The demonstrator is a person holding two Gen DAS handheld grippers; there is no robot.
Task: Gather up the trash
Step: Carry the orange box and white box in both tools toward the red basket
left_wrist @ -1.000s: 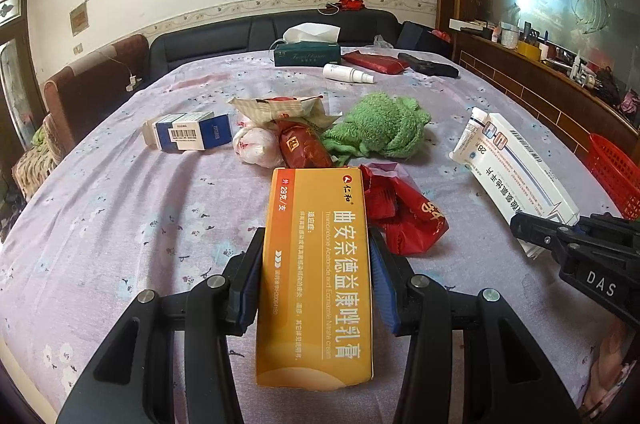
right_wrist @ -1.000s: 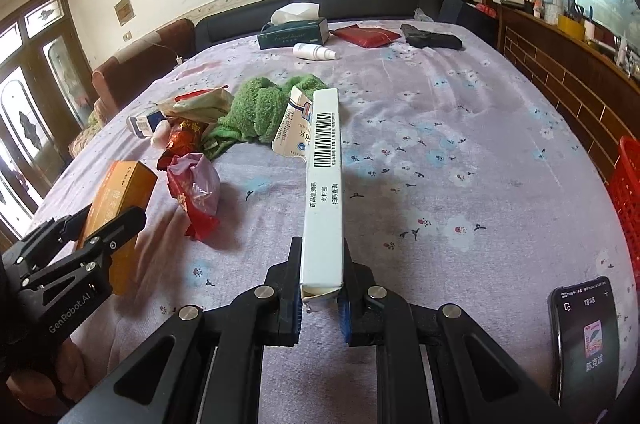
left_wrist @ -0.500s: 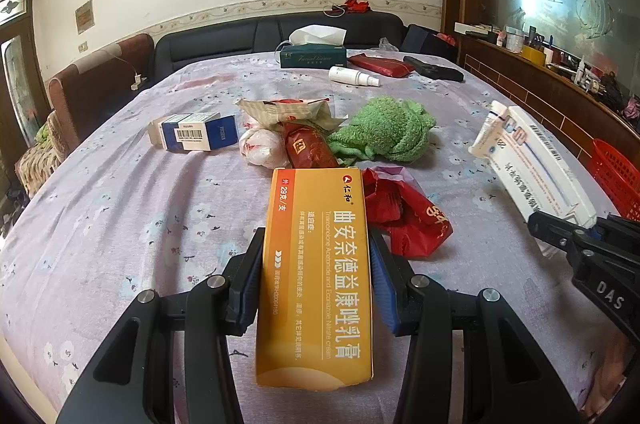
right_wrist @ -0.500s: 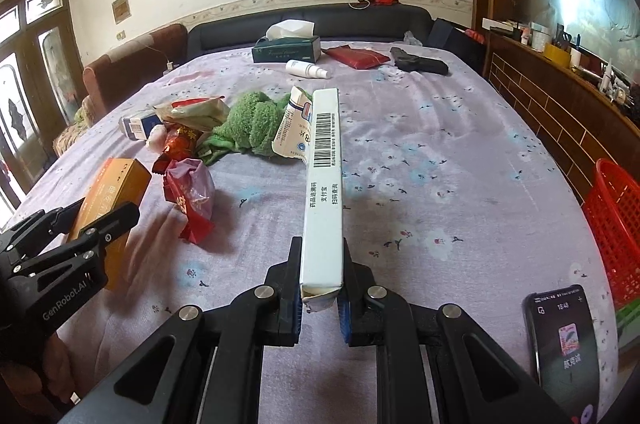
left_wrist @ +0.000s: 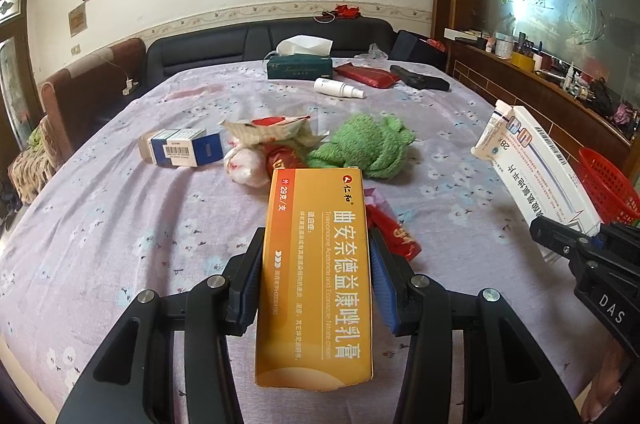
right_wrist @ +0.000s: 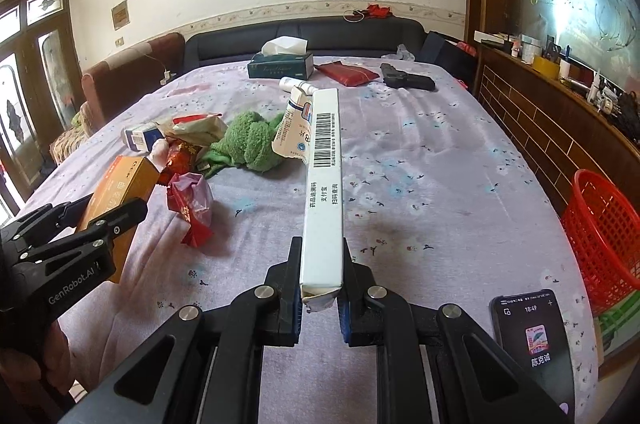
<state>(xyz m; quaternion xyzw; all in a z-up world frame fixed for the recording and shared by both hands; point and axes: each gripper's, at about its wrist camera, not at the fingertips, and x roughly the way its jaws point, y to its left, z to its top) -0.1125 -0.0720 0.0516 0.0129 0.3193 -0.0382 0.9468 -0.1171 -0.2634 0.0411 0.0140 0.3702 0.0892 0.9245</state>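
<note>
The left gripper (left_wrist: pixel 316 288) tilts downward over the table (left_wrist: pixel 120 224), its blue pads clamped on the sides of an orange carton (left_wrist: pixel 316 276) held clear of the cloth. The right gripper (right_wrist: pixel 320 288) — also angled down — pinches a long white box (right_wrist: pixel 325 184) on its narrow edge, the box reaching forward above the table. Just beyond lie a red wrapper (right_wrist: pixel 192 204) and a green cloth (left_wrist: pixel 364 148). A red basket (right_wrist: pixel 604 236) stands off the table's right edge — apart from both boxes.

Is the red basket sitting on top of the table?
No, the red basket stands off the right edge of the table, lower than its flowered cloth.
</note>
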